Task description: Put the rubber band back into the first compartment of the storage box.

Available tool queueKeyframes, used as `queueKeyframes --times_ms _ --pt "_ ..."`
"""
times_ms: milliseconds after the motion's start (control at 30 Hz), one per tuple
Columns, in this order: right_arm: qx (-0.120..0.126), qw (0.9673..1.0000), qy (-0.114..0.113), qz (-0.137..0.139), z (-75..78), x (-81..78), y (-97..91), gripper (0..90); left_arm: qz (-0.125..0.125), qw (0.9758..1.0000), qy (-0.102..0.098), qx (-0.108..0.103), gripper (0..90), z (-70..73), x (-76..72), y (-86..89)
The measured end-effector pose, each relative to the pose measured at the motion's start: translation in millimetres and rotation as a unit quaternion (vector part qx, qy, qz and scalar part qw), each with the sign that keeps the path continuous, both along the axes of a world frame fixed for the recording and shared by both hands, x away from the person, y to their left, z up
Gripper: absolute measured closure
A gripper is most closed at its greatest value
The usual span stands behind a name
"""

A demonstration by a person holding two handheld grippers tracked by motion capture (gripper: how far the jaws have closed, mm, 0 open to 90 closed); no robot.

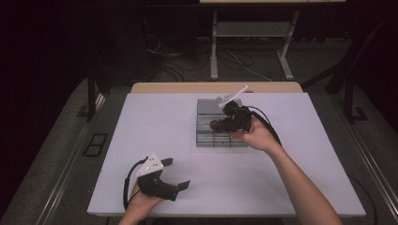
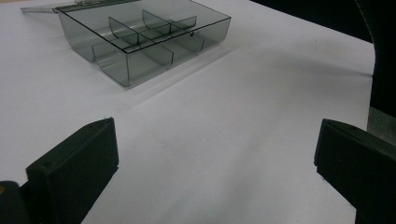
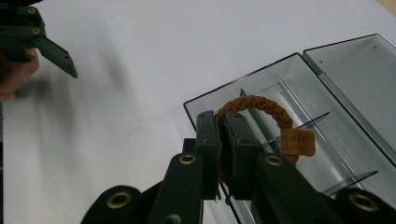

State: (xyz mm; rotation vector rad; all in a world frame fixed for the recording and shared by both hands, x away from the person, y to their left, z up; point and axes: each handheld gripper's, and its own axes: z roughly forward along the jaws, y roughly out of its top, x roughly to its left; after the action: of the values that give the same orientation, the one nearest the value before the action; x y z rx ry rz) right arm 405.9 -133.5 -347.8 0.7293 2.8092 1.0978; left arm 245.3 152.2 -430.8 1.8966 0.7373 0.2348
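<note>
Right hand-held gripper (image 3: pixel 223 140) clamped on a brown braided loop (image 3: pixel 261 109), jaws pressed together on the cord. Loop has a small tan tag (image 3: pixel 299 142) with lettering, too blurred to read fully. Loop is held above the near corner of a clear grey box (image 3: pixel 299 93), over its divided part; whether it touches a divider, cannot tell. Box lid (image 3: pixel 359 70) is open, lying flat beyond the compartments.

High view: right hand-held gripper (image 1: pixel 224 123) sits over the box (image 1: pixel 220 138), tilted, grey plate (image 1: pixel 233 96) sticking up toward the far side. Right hand (image 1: pixel 256 136) at the box's right edge, forearm running down to the bottom right. Box is at the middle of the white surface (image 1: pixel 305 178), a bit toward the far side.

Left hand-held gripper (image 1: pixel 174 176) near the front left of the surface, well apart from the box, jaws wide apart, nothing between them. Left hand (image 1: pixel 141 199) grips it from the bottom edge; cable loops at its left.

Left gripper view: both black jaws (image 2: pixel 74 168) spread to the frame's sides, bare surface (image 2: pixel 224 140) between. Box (image 2: pixel 144 42) seen at upper left, dividers making several compartments, those in sight empty.

Right gripper view: left hand-held gripper (image 3: pixel 51 46) in the upper left corner, off the box.
</note>
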Motion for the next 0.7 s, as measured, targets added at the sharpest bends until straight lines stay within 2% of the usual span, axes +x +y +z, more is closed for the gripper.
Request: queueKeyframes --times_ms 500,700 --pt "0.014 0.9996 0.019 -0.015 -17.3 11.3 6.2 84.5 -0.002 1.0000 -0.002 0.002 0.0 0.2 0.3 1.1" --pt "0.014 0.9997 0.017 -0.008 -24.4 13.0 11.6 84.5 -0.002 1.0000 -0.002 0.000 0.0 0.1 0.3 0.8"
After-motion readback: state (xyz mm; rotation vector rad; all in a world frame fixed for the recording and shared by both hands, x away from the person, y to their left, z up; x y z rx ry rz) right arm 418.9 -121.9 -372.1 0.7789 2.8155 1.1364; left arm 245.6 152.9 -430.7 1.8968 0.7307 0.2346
